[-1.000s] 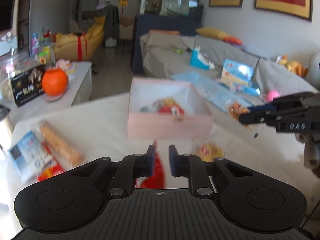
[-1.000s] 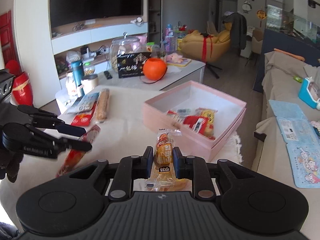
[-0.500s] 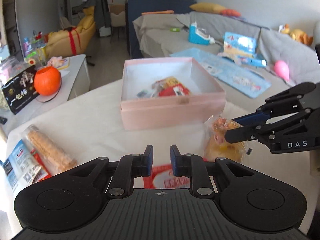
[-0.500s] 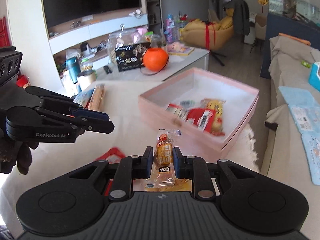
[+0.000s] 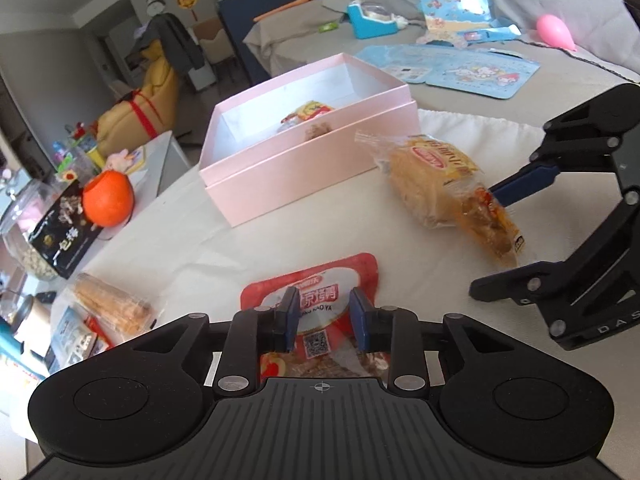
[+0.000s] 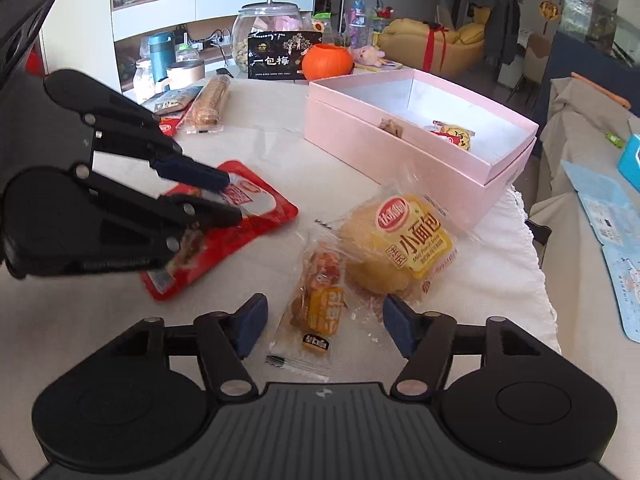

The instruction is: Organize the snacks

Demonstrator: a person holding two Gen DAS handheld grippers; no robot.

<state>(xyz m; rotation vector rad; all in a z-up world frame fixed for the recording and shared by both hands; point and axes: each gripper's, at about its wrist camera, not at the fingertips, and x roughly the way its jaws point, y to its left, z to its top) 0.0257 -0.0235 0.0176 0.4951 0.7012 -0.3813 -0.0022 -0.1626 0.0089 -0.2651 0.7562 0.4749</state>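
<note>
Left claw (image 5: 324, 314): just opened a little; flat red plastic snack pack (image 5: 316, 300) lies loose between its tips.
Right claw (image 6: 322, 322): just opened wide; small clear-wrapped orange snack (image 6: 318, 300) dropped between its tips, not gripped.
Why: both snacks sit near the pink cardboard box (image 6: 400, 152), probably waiting to go in.

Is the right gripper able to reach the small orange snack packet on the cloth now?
Probably yes. The small orange snack packet lies flat on the white cloth between the open fingers of the right gripper. Nothing covers it; the bread bun packet only touches its far side.
</note>
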